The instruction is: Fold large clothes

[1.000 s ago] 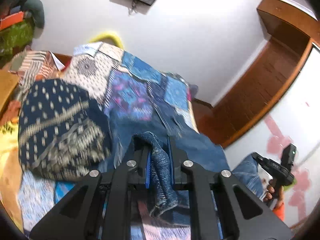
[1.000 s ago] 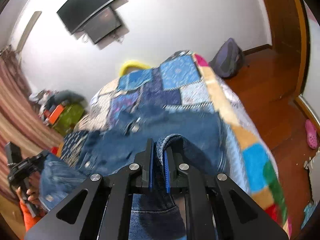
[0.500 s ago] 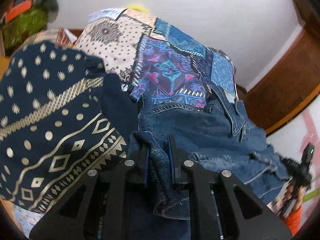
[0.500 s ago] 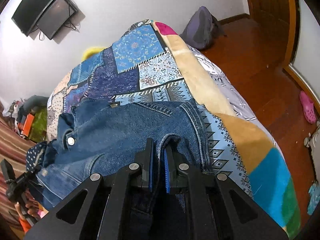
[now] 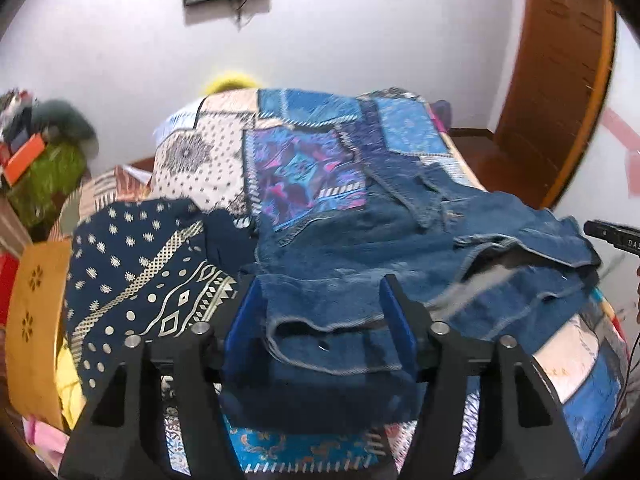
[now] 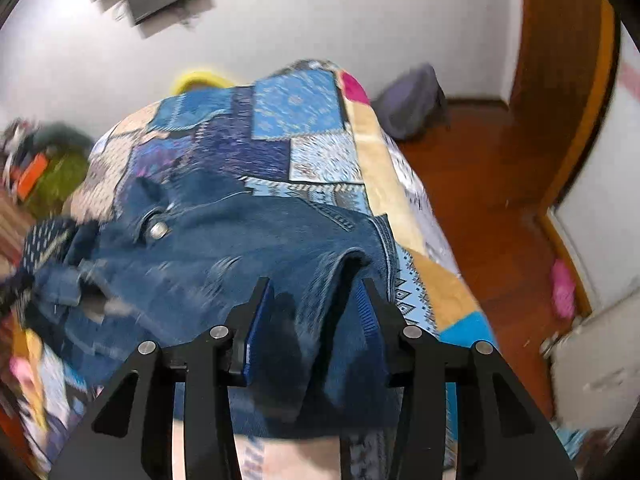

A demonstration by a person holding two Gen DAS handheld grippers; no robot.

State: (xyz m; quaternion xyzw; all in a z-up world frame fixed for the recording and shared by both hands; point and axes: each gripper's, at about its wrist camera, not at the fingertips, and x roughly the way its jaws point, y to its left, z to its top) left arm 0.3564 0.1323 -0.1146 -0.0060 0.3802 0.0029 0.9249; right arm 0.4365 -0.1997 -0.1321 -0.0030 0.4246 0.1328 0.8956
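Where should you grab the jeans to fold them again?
Probably the thick waistband corner near the metal button, coming from the far side of the jeans. That stitched edge is stiff and raised, so it pinches easily. Both tools, left and right, are opening, with denim lying loose between their pads on the quilt.
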